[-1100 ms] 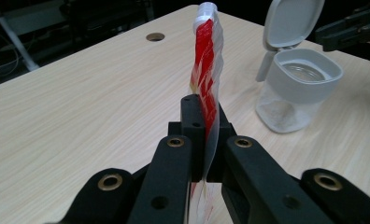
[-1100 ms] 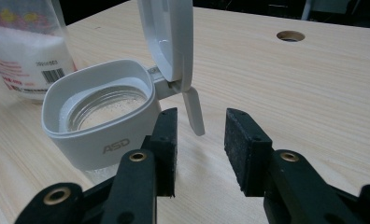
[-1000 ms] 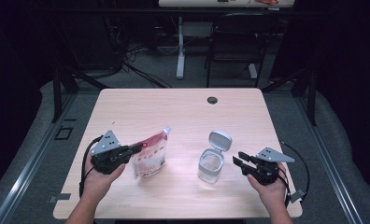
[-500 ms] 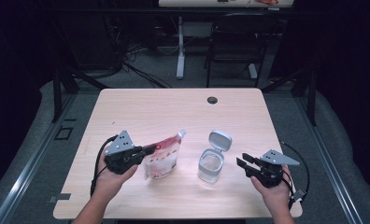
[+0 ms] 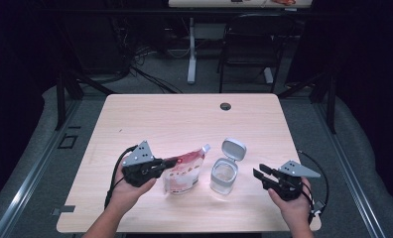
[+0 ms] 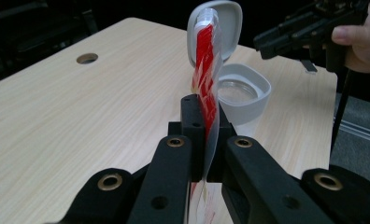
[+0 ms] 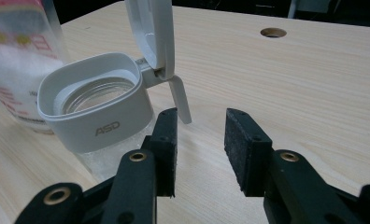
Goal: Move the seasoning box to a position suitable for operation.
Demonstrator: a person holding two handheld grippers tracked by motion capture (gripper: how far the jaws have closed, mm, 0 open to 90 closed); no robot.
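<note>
Jaws of left gripper (image 5: 157, 167) clenched on red-and-white plastic refill pouch (image 5: 183, 171), upright on bench (image 5: 184, 119) just left of open clear glass jar with grey flip lid (image 5: 225, 171); right gripper (image 5: 262, 176) nearer jar, jaws released, empty.

A glossy plastic pouch (image 5: 183, 172) stands on a matt, pale wood-grain table (image 5: 184, 119). The jar (image 5: 223, 174) pairs clear glass with a smooth grey plastic collar.

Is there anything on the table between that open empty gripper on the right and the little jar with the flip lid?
No. Between the right gripper and the jar lies bare table, as the high view shows. In the right gripper view the jar stands just beyond its left jaw, untouched.
</note>
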